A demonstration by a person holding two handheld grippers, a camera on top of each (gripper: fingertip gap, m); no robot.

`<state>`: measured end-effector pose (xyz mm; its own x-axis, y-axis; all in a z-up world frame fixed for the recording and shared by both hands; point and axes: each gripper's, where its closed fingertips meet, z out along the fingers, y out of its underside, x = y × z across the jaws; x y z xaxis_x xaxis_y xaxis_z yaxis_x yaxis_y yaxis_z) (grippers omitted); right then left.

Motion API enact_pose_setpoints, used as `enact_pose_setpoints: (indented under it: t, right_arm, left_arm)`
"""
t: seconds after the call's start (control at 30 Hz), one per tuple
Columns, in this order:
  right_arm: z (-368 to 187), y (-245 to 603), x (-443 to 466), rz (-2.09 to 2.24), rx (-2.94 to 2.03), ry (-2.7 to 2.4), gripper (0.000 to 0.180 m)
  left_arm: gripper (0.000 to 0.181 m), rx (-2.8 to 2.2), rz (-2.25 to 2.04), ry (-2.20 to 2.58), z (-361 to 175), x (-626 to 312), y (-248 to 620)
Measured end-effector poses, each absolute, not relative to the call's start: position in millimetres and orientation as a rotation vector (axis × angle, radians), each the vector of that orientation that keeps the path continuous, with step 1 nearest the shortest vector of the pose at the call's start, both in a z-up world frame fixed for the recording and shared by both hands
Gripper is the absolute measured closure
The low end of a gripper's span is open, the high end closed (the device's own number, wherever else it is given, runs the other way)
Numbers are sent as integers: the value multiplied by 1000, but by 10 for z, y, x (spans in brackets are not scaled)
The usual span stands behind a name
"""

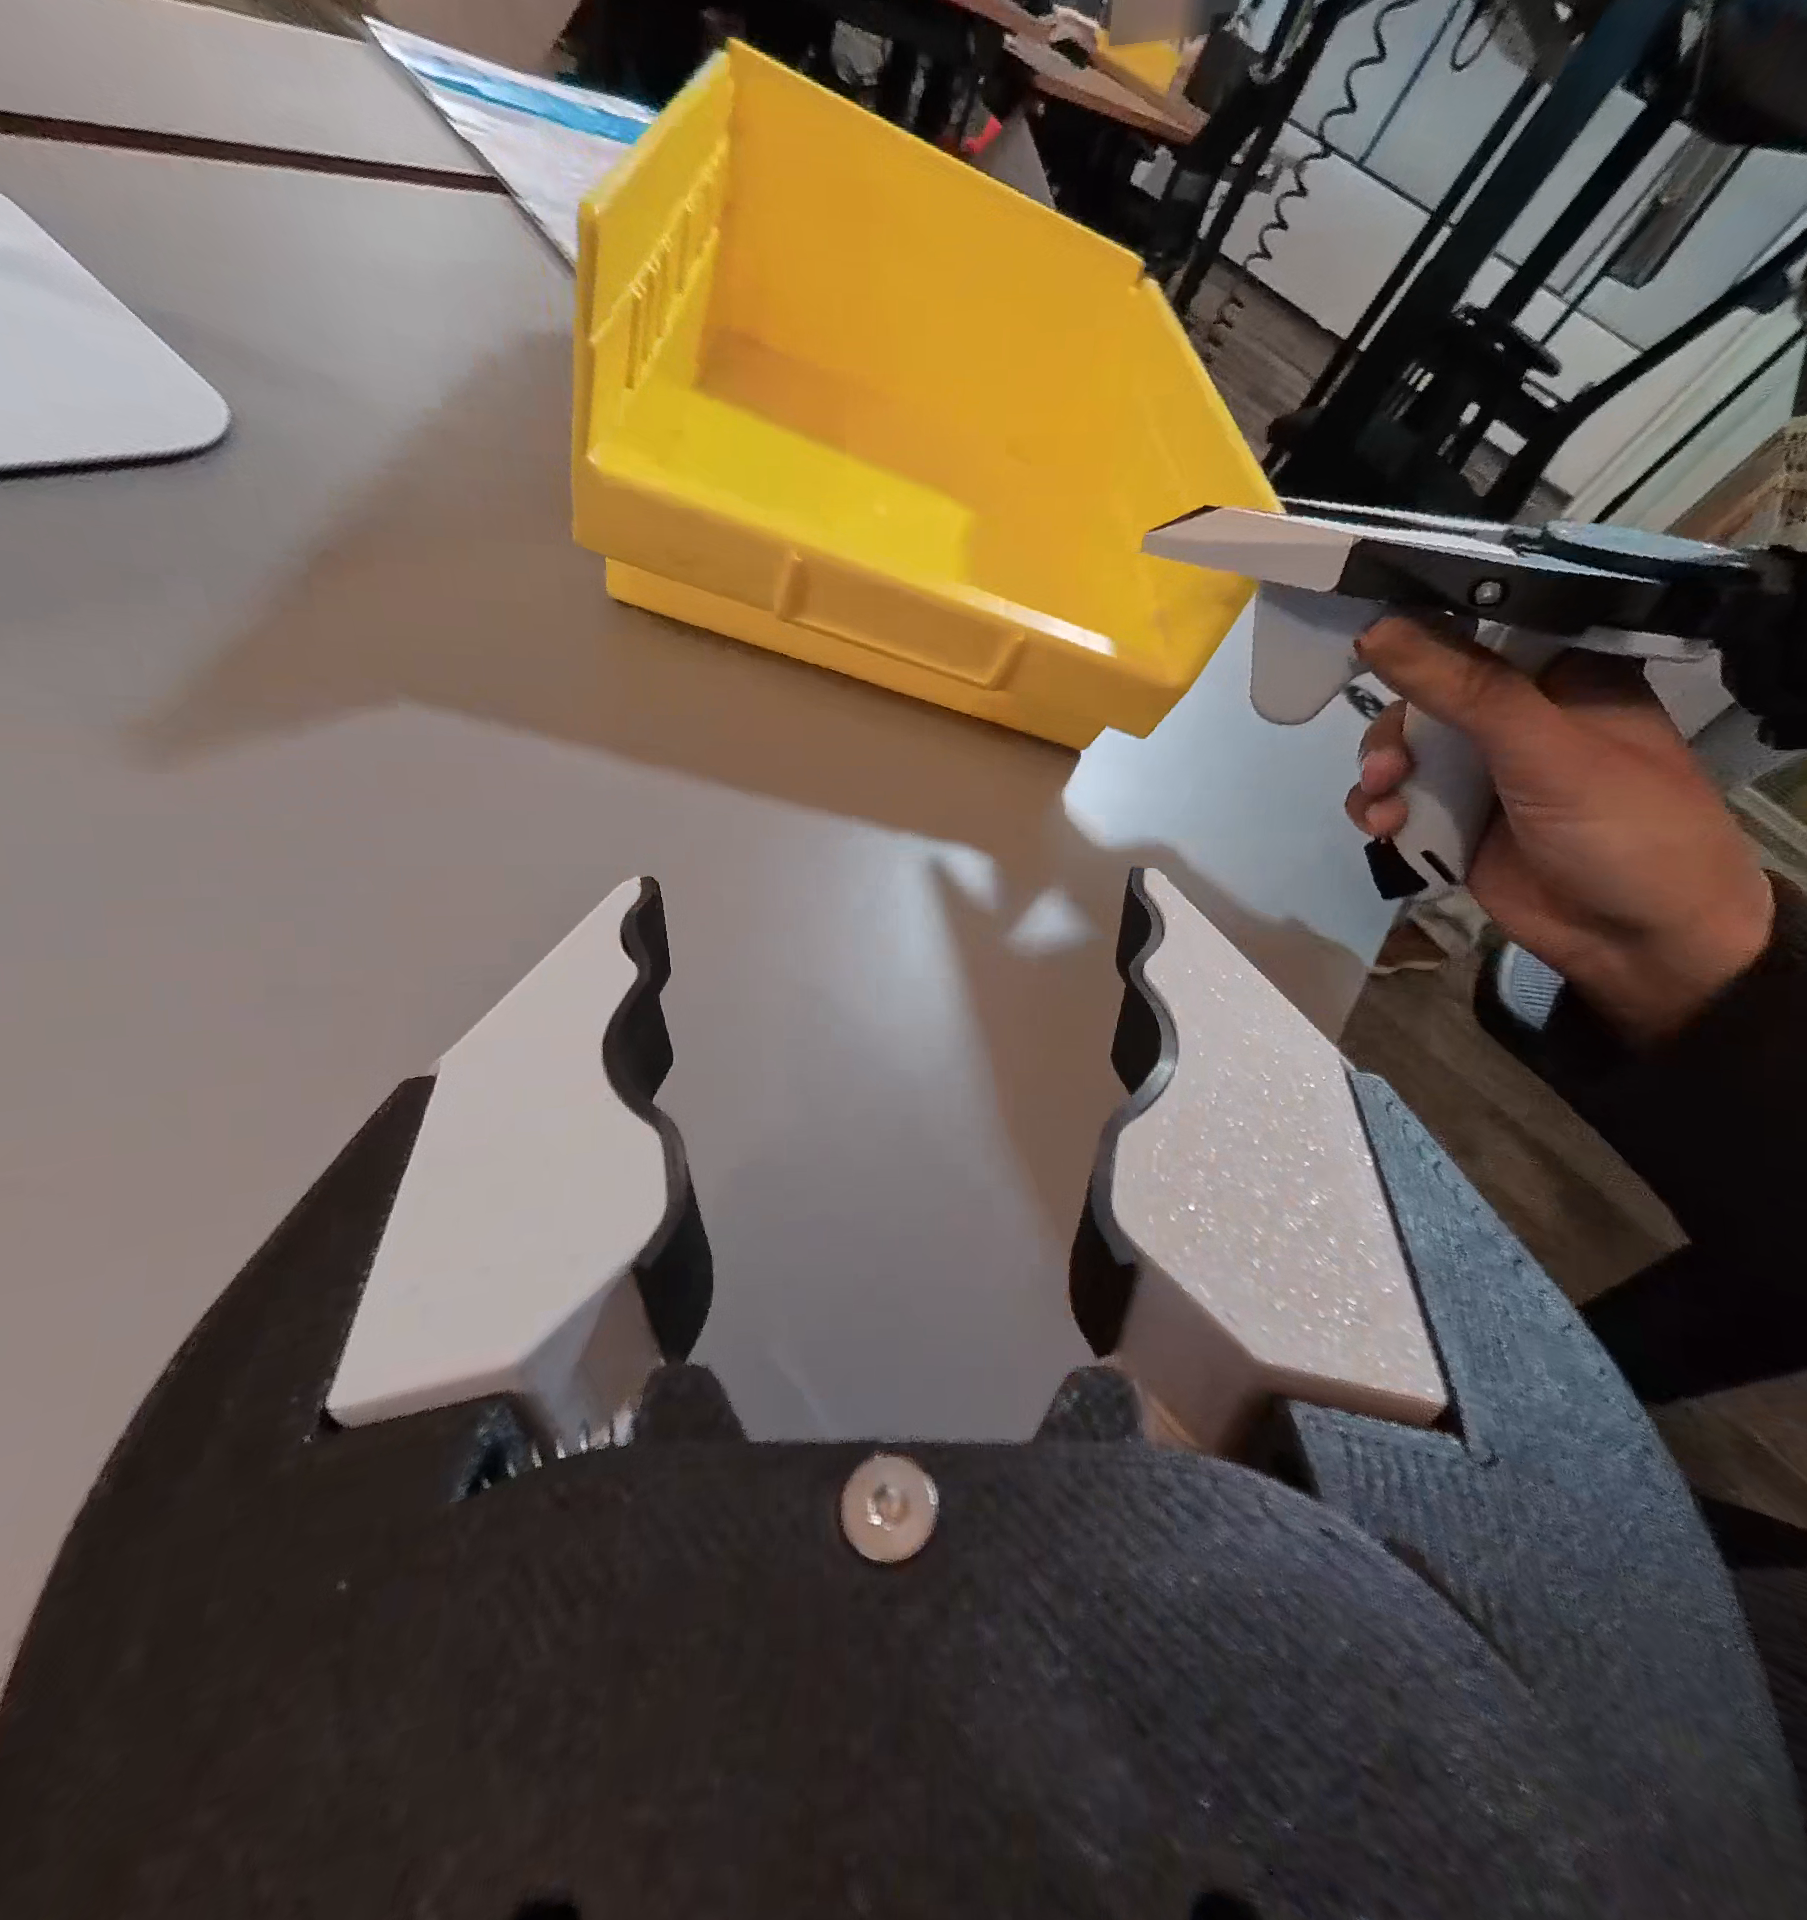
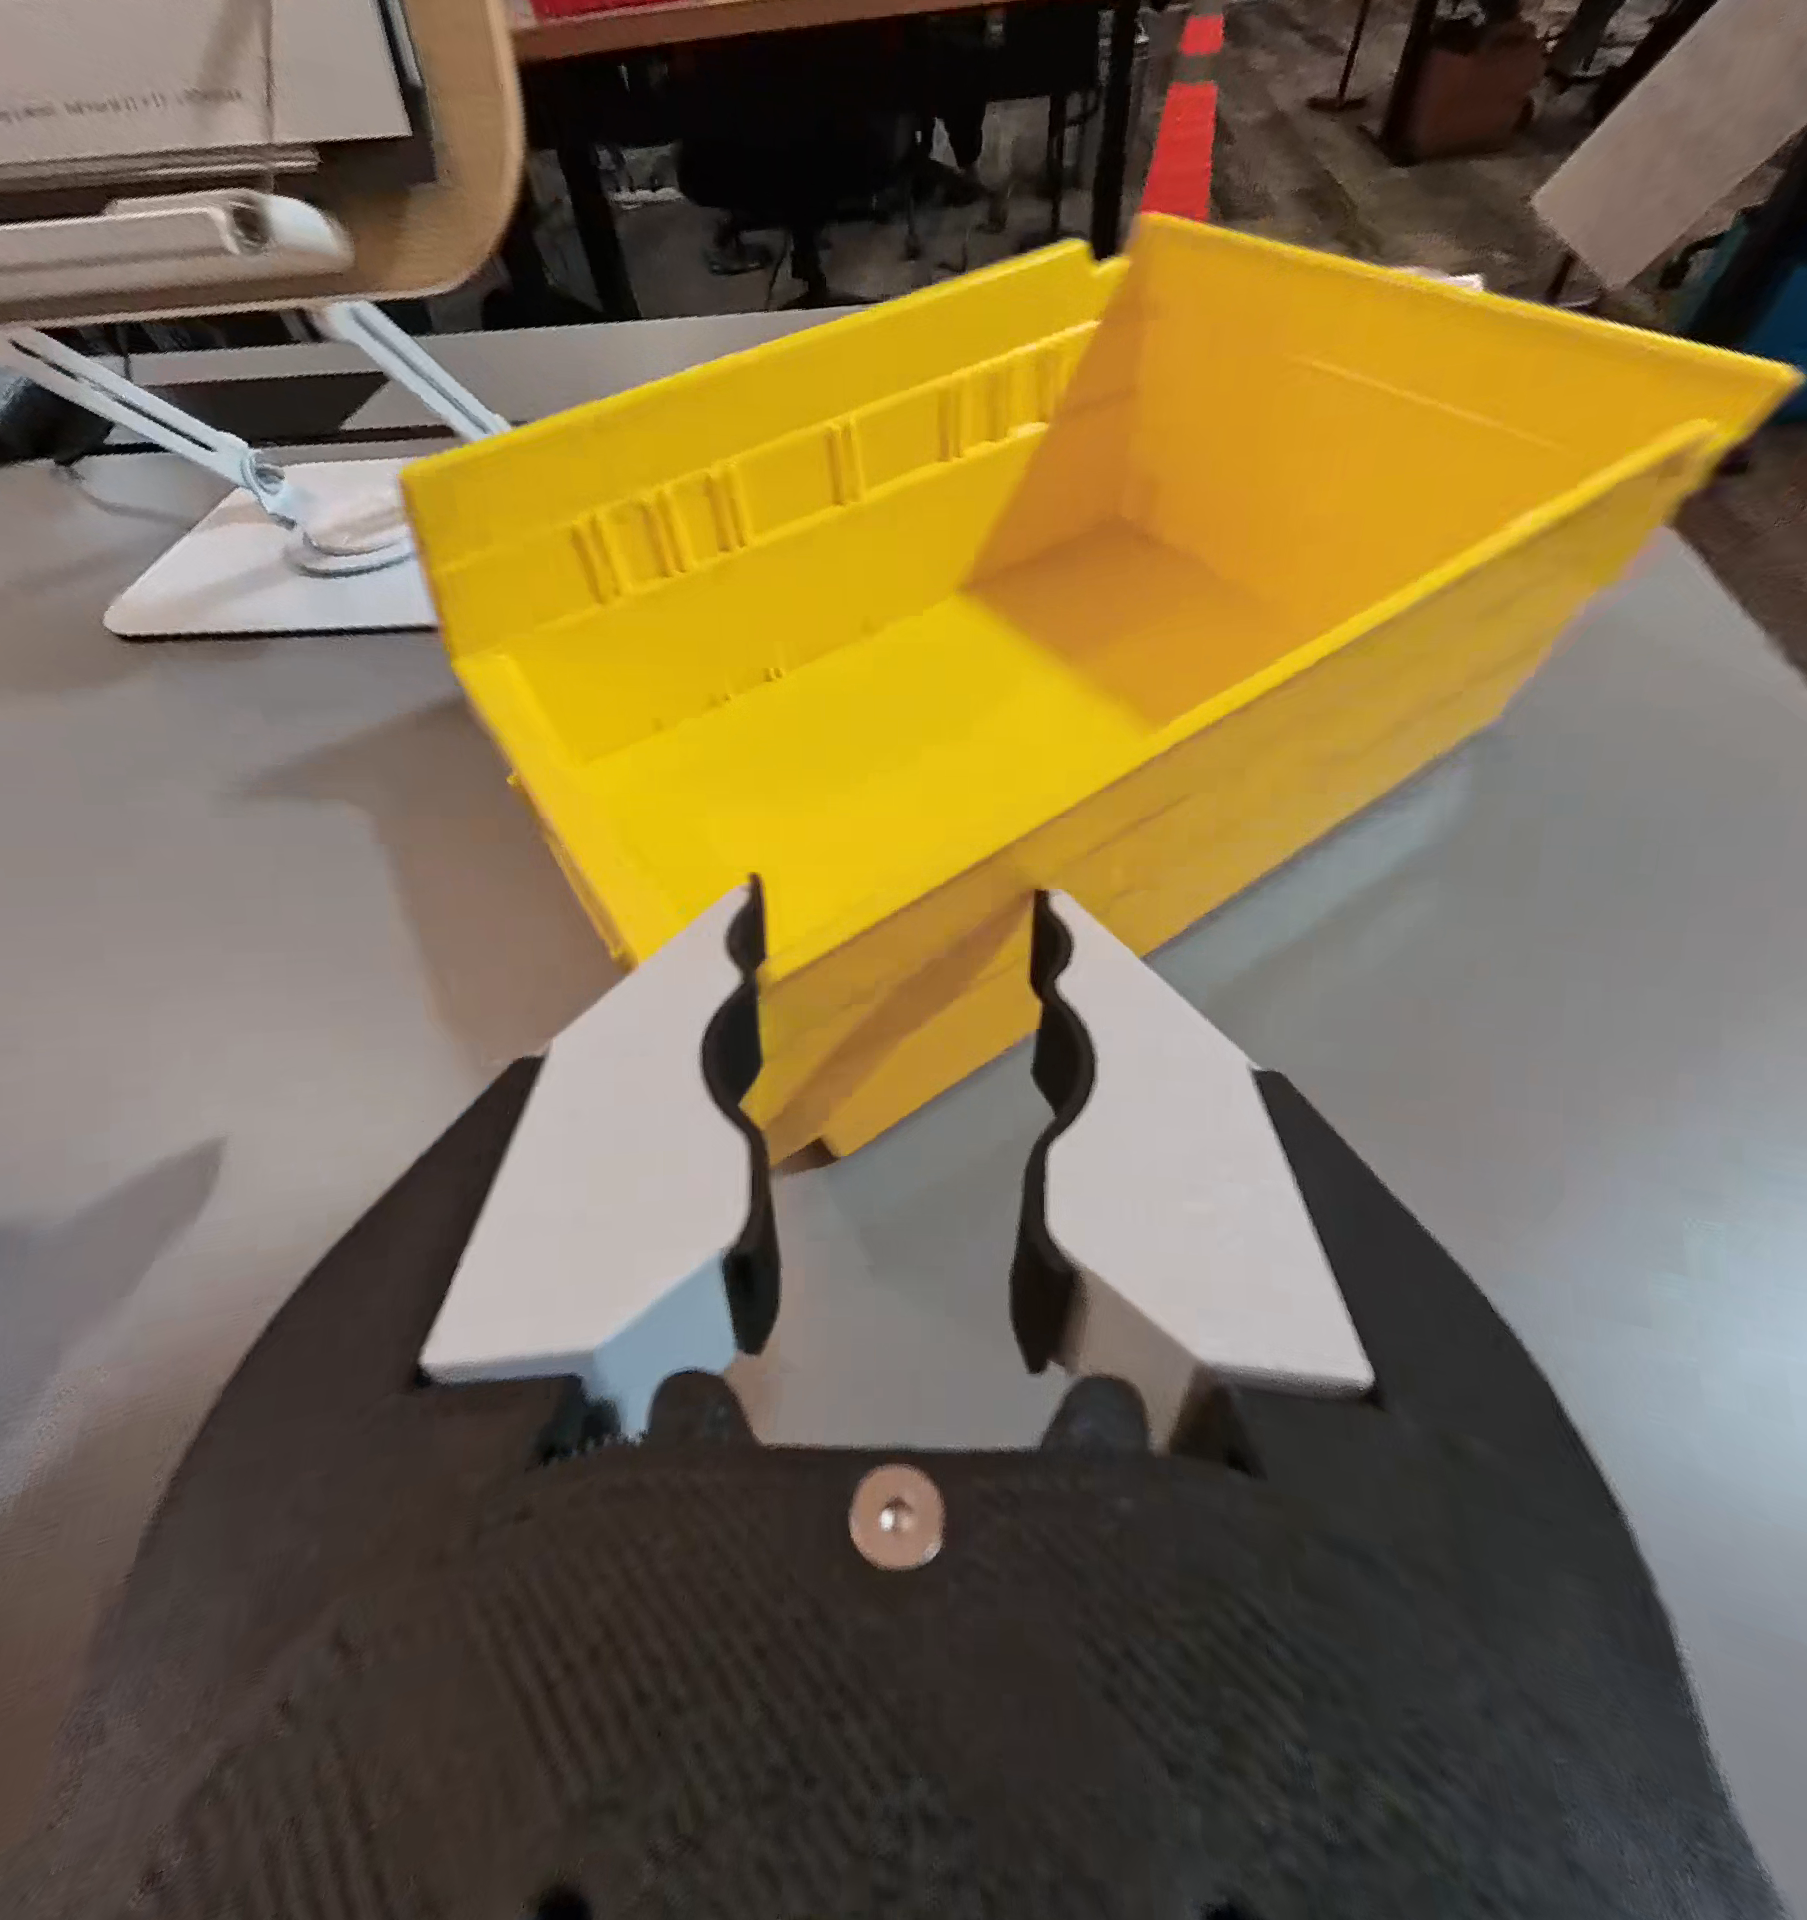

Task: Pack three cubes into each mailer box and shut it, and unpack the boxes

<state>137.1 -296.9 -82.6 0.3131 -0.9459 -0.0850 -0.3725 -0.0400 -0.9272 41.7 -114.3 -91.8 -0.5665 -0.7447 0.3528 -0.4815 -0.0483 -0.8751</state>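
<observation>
Yellow bin (image 2: 878, 748) seen on grey table (image 2: 1501, 1039), empty; no cubes or mailer boxes in view.

Left gripper (image 1: 888, 914): jaws apart, nothing held, over bare table.

Right gripper (image 2: 894, 914): jaws apart, empty, at bin's near right corner.

Bin judged light, stiff, smooth plastic; best taken by rim or side wall.

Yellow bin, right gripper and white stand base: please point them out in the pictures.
yellow bin (image 2: 878, 748): right wrist view, inner floor.
right gripper (image 2: 894, 914): right wrist view, between fingertips.
white stand base (image 1: 37, 353): left wrist view, flat top.
</observation>
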Motion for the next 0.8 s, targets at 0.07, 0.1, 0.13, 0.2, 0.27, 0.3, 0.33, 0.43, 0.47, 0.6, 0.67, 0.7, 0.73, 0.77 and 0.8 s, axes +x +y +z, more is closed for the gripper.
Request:
enact_pose_setpoints:
  t: [0.07,0.1,0.13,0.2,0.27,0.3,0.33,0.43,0.47,0.6,0.67,0.7,0.73,0.77,0.8]
  right_arm:
    - [-816,-3227,1381,-778,-1606,1254,146]
    - [-812,-3380,1398,-808,-1599,1271,154]
    - [-808,-3538,1417,-837,-1591,1288,160]
    - [-801,-3856,1468,-888,-1568,1324,168]
    - [-799,-4142,1535,-914,-1532,1359,176]
    - [-798,-4269,1568,-916,-1511,1377,178]
    - [-795,-4382,1599,-914,-1489,1391,178]
    - [-782,-4621,1661,-878,-1430,1403,177]
    - [-775,-4666,1673,-856,-1411,1396,178]
    - [-780,-4844,1727,-839,-1385,1396,177]
    - [-781,-4882,1752,-819,-1369,1385,178]
    - [-780,-4894,1765,-817,-1358,1383,177]
    - [-779,-4904,1776,-817,-1344,1387,177]
    - [-778,-4913,1784,-819,-1334,1398,177]
    - [-777,-4921,1790,-825,-1329,1410,176]
  left_arm:
    - [95,-1308,-1669,2001,-919,383,-1190]
    - [96,-1295,-1658,2014,-934,371,-1206]
    - [97,-1290,-1641,2025,-950,367,-1213]
    - [98,-1296,-1639,2015,-944,374,-1220]
    - [99,-1315,-1665,2001,-925,372,-1240]
    - [99,-1323,-1676,1999,-922,368,-1250]
    - [99,-1328,-1678,1999,-929,365,-1257]
    - [99,-1325,-1649,2017,-975,360,-1250]
    - [99,-1324,-1640,2017,-983,362,-1238]
    - [100,-1327,-1624,1990,-977,381,-1161]
    - [100,-1325,-1605,1986,-988,390,-1108]
    - [100,-1327,-1590,1976,-993,404,-1072]
    - [101,-1330,-1578,1963,-990,421,-1032]
    - [102,-1334,-1571,1948,-984,435,-994]
    - [102,-1339,-1564,1933,-978,447,-956]
